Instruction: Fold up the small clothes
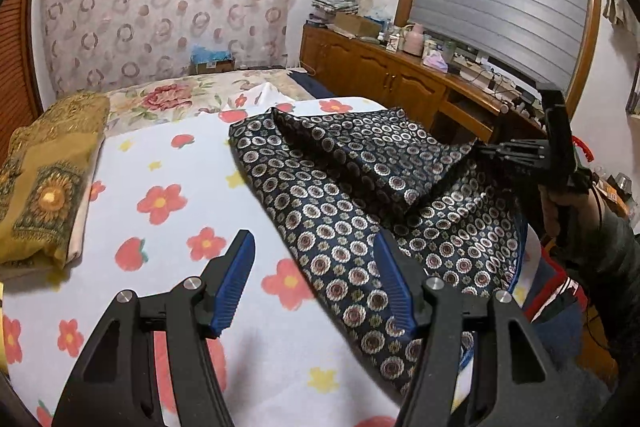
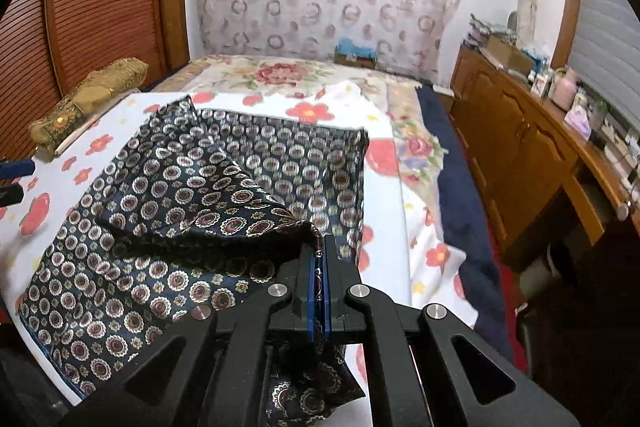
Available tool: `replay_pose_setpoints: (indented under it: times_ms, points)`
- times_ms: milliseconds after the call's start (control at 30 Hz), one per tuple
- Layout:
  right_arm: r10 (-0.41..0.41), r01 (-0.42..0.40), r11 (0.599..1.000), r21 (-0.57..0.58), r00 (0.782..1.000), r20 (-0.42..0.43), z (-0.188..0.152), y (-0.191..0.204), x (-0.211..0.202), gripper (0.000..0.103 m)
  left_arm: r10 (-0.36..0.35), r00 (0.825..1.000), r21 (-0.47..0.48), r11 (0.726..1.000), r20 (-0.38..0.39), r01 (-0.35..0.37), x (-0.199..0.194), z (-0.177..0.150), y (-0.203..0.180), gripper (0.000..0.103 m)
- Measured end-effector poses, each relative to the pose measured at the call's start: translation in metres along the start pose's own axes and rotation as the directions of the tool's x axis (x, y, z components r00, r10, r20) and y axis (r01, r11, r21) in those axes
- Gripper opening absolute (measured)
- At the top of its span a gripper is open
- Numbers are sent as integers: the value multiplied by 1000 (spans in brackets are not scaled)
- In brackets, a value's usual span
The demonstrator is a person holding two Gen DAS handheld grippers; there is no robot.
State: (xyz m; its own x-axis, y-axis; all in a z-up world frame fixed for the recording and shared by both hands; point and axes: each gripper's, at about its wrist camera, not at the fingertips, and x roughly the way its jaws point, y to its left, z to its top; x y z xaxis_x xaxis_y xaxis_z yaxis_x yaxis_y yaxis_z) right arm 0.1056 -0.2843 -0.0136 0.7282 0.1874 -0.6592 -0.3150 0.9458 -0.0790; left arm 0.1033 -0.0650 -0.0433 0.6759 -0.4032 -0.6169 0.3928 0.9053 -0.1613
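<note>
Dark patterned cloth (image 2: pixel 168 211) lies spread on the bed (image 1: pixel 168 155), over the white flower-print sheet (image 1: pixel 280 347), taking up the right half of the sheet as the left wrist view shows it. It's part-folded: one corner is lifted & drawn back over the flat layer, so a raised ridge runs across the middle.

Right hand-held gripper (image 2: pixel 320 267) is clamped tight on that corner, cloth pinched btwn the blue pads w/ a tail hanging out below. Prob. held high & taut so the flap clears the lower layer and can be laid edge to edge w/o dragging it. In the left wrist view the same tool shows at the cloth's far right corner, fabric stretched up to it.

Left hand-held gripper (image 1: pixel 316 283) stands open, nothing btwn its fingers (image 1: pixel 234 287); it hangs just over the cloth's near-left edge, one finger above bare sheet, the other above fabric. Looks poised to pin or take that edge so the base stays put.

Folded yellow-gold item (image 1: pixel 44 179) sits apart at the sheet's left, prob. a finished piece kept out of the way.
</note>
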Motion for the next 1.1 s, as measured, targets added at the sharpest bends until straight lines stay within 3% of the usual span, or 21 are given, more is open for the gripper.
replay_pose_setpoints:
  times_ms: [100,167,233,567,667,833,1000,1100]
  points:
    - [-7,7,1000,-7,1000,-5,-1,5,-7,8,-2,1000,4,1000,-14,2,7,0,-3,63]
    - [-6,6,1000,-5,1000,4,-2,7,-16,29,0,1000,2,1000,-20,0,9,0,-5,63]
    - [11,-11,1000,0,1000,21,-3,5,-29,41,-2,1000,-4,1000,-24,1,10,-2,-5,63]
    - [145,-140,988,-67,987,71,13,49,-48,47,4,999,-12,1000,-39,-4,13,-9,-6,63]
    - [233,-229,967,-108,972,27,20,72,-37,47,12,999,-10,1000,-35,-12,10,-10,-5,63]
    - [286,-289,939,-188,957,-47,24,118,-19,47,16,999,-14,1000,-31,-16,8,-11,-3,63]
    - [282,-305,923,-235,951,-127,25,149,-4,47,11,999,-18,1000,-43,-12,8,-15,-1,63]
    - [238,-271,930,-248,959,-154,27,156,4,47,7,999,-22,1000,-48,-8,8,-17,0,63]
